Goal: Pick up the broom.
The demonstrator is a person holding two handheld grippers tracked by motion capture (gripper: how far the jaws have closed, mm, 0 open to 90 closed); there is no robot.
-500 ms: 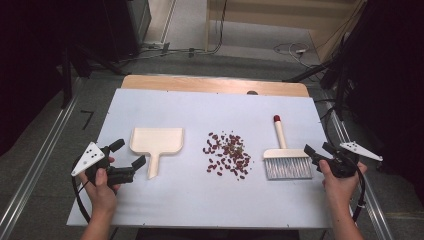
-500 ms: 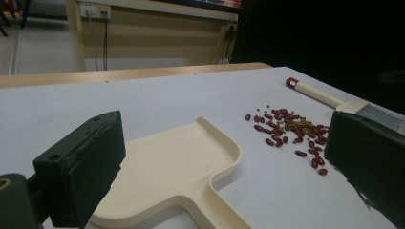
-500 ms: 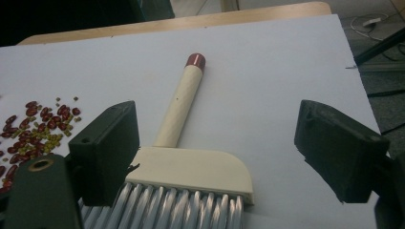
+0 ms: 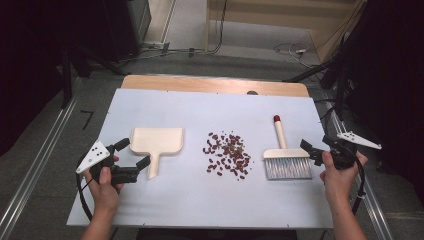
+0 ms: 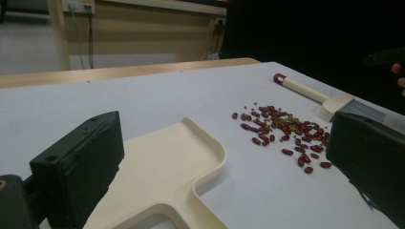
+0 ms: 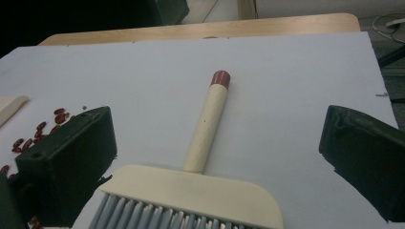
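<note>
On the white worktop (image 4: 200, 200) a cream dustpan (image 4: 156, 141) lies left of scattered red beans (image 4: 227, 154), with a brush (image 4: 285, 157) to their right. The left gripper (image 4: 134, 155) sits just beside the dustpan's handle, jaws released and empty. The right gripper (image 4: 311, 151) rests near the brush head, jaws likewise spread

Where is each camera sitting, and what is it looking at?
High view: above the person's side, looking down at the table; both forearms show.
Left gripper view: rides the left gripper, facing the dustpan; its open jaws show.
Right gripper view: rides the right gripper, facing the brush; its open jaws show.
Shared: the beans.
</note>
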